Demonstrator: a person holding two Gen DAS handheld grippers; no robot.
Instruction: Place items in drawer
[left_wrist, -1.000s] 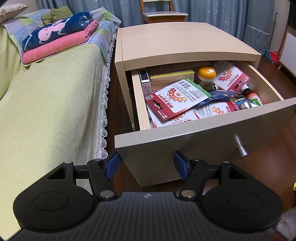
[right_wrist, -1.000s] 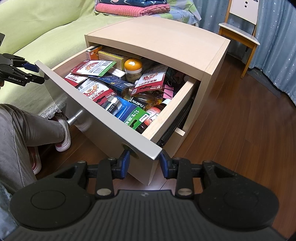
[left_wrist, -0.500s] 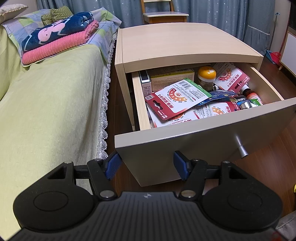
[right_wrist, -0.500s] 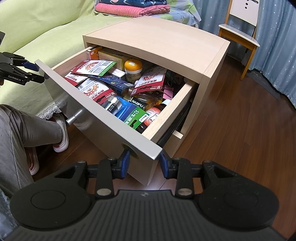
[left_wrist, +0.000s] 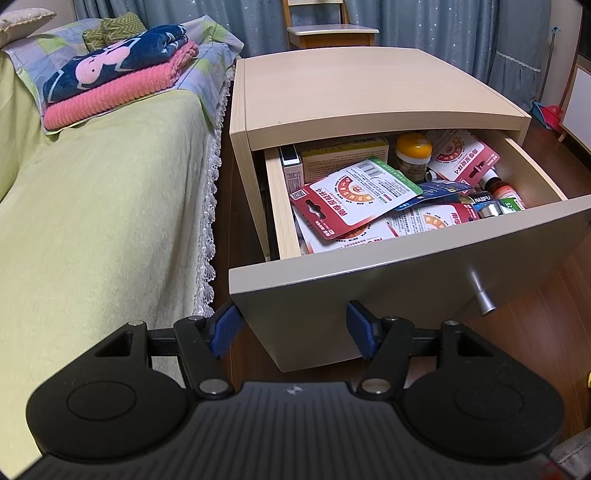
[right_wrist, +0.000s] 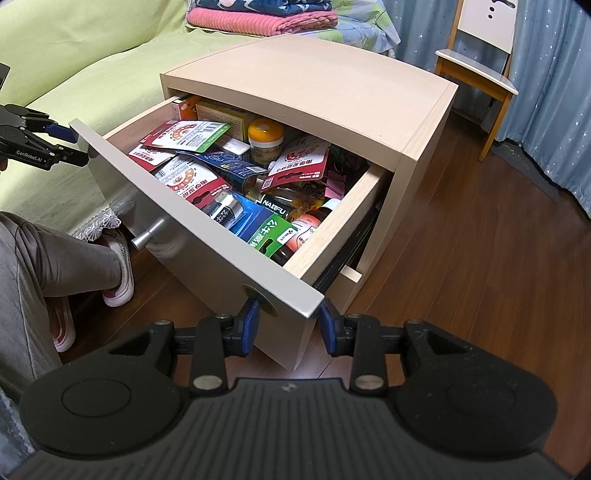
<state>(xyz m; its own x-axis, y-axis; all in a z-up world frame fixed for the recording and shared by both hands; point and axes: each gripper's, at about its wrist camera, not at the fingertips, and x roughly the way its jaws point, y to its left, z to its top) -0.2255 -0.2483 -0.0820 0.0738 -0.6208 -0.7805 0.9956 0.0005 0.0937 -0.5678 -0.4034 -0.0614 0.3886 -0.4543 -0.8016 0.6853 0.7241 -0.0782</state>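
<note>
**Full drawer, ready to be pushed shut**

The left hand-held gripper (left_wrist: 291, 330) is spread and empty at the front panel's left corner; the right hand-held gripper (right_wrist: 289, 325) is spread, straddling the right corner. Beyond them the drawer (right_wrist: 207, 236) stands pulled out of the nightstand (left_wrist: 354, 92), crammed with packets (left_wrist: 354, 192) and a jar (left_wrist: 413, 153). Loaded, it likely slides heavily; the knob (left_wrist: 480, 295) or rigid front panel suits pushing.

left wrist: looks along its fingers from low at the drawer (left_wrist: 406, 280) front's bed-side corner, close, facing the nightstand (left_wrist: 354, 88) and bed (left_wrist: 92, 192) | right wrist: close at the opposite front corner, facing the drawer (right_wrist: 221, 243) and bed | shared: drawer contents, nightstand top, chair (right_wrist: 480, 66), folded blankets (left_wrist: 110, 85)
</note>
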